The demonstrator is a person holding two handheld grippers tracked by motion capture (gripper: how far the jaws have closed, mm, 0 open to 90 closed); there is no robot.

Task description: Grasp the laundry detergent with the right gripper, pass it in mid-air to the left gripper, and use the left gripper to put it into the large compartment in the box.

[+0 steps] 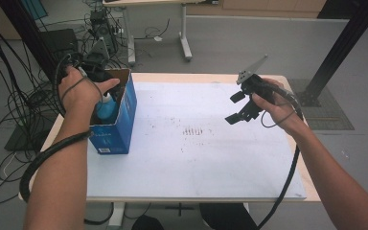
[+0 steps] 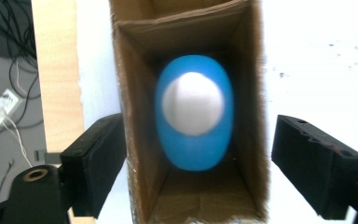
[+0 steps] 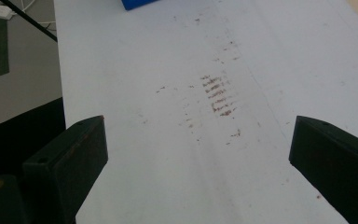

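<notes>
A blue cardboard box (image 1: pixel 120 120) stands open-topped at the table's left edge. Inside it is a blue bottle (image 1: pixel 108 106) with a white cap. In the left gripper view I look straight down into the box (image 2: pixel 140 116) at the bottle (image 2: pixel 193 140). My left gripper (image 2: pixel 214 154) hovers above it, open, with one jaw outside each box wall and touching nothing. My right gripper (image 1: pixel 235 108) is held above the table's right side, open and empty; its jaws (image 3: pixel 198 158) stand wide over the bare sheet.
A white sheet (image 1: pixel 196 158) covers the wooden table, with brown smudges (image 1: pixel 194 130) near its middle. Cables lie tangled on the floor (image 1: pixel 9 100) to the left. A black frame post (image 1: pixel 345 43) rises at the right. Another table's legs (image 1: pixel 184 38) stand behind.
</notes>
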